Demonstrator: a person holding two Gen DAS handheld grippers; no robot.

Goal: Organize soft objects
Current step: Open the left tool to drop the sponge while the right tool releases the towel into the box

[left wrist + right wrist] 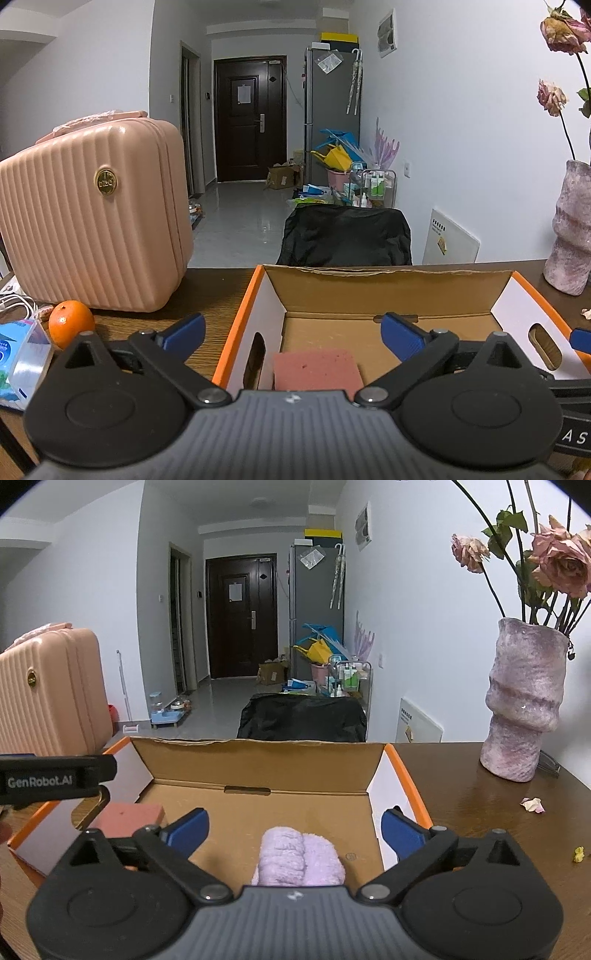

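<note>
With both sets of tongs spread wide and nothing between their blue pads, the step in hand looks like the let-go after placing. The left tongs point(291, 332) hang over the left end of the cardboard box point(388, 291), and the pink sponge point(317, 369) lies flat on the box floor below them, close to the left wall. The right tongs point(293, 829) hang over the right part of the same box point(258, 764), and the rolled lilac towel point(299, 856) rests on the floor between the open pads, touching neither as far as I can tell.

To finish well, I judge that each pair should lift straight up and back, staying wide, so no pad drags a soft piece along or tips the towel roll open. The right outer pad sits near the box's right wall, so a sideways pull could catch the rim. The vase point(524, 701) on the bench point(480, 812) stands well apart to the right, but a broad swing that way risks it.
</note>
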